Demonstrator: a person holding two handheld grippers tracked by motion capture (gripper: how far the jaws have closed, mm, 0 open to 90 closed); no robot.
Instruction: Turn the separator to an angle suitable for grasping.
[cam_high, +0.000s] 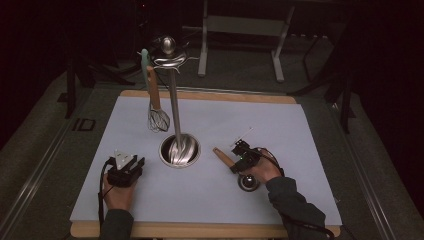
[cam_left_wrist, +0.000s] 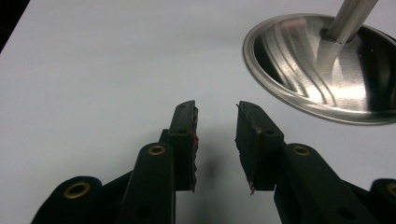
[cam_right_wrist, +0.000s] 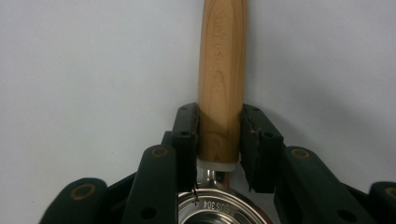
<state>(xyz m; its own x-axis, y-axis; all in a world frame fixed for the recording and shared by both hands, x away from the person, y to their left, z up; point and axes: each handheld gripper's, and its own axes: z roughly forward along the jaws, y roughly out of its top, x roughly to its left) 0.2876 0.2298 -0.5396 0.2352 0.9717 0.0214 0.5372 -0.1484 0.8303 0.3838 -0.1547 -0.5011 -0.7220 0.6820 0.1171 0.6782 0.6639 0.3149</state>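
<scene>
Right tool grips wooden-handled ladle; left tool idle.

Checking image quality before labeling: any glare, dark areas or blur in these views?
High view: surroundings nearly black, white mat evenly lit. Left gripper view: streaky reflections on the steel stand base, left gripper sharp, soft shadow under it. Right gripper view: wooden handle crisp, engraved steel at the bottom edge slightly soft.

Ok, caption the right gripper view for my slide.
Right tongs clamp a utensil's wooden handle lying on the white table.
</scene>
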